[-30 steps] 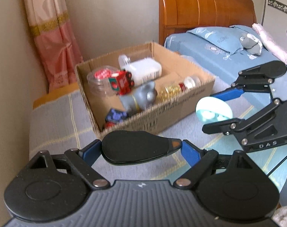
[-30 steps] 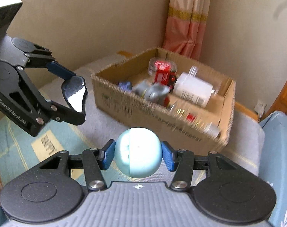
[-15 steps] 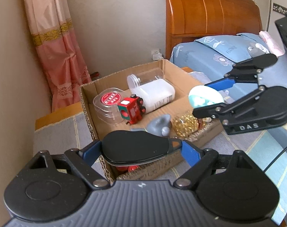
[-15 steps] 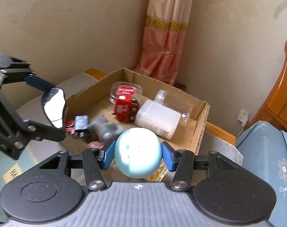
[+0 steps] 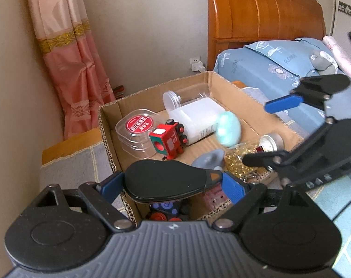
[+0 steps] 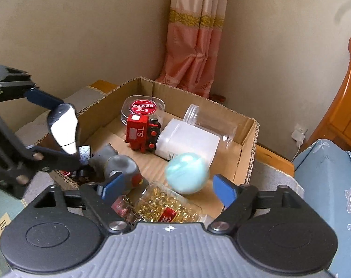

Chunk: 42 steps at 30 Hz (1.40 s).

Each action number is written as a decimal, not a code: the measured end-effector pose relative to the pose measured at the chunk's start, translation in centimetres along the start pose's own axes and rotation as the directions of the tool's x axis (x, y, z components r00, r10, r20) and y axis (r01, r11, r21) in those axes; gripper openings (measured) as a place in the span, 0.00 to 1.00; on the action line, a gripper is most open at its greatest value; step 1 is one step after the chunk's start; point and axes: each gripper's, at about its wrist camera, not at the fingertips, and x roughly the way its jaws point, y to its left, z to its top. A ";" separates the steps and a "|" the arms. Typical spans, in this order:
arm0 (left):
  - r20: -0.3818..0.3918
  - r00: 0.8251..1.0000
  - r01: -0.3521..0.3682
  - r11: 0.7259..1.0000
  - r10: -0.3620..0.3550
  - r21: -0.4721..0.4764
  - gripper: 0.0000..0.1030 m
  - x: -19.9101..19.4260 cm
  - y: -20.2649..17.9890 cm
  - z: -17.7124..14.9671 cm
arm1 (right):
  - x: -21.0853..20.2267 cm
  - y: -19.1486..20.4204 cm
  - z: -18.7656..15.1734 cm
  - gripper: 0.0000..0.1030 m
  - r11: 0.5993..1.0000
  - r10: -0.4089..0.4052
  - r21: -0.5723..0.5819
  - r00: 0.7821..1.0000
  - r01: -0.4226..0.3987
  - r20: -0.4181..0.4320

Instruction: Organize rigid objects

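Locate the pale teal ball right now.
Both wrist views show the pale teal ball inside the cardboard box, free between the opening right tongs, beside the white plastic jar.

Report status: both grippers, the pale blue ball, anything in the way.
Right gripper opening, pads clear of pale blue ball. Ball blurred, over cardboard box. Left gripper shut on flat black object. Nothing blocks the box.

Two wrist fisheyes, angled down from close above, opposite sides, sharing the cardboard box
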 end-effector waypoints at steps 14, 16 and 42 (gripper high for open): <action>-0.012 1.000 -0.015 1.000 0.015 -0.018 0.87 0.9 -0.4 1.5 | -4.3 0.9 -1.7 1.00 0.997 -0.052 0.060 0.999 0.051 0.007; -0.026 0.999 -0.019 0.999 0.019 -0.026 0.87 1.3 -0.4 1.8 | -5.1 1.1 -2.1 1.00 0.996 -0.055 0.071 0.998 0.054 0.016; 0.103 0.981 -0.155 0.985 0.162 -0.075 0.99 -4.0 -0.6 1.3 | -10.2 1.5 -3.0 1.00 0.986 -0.130 0.112 0.988 0.121 0.082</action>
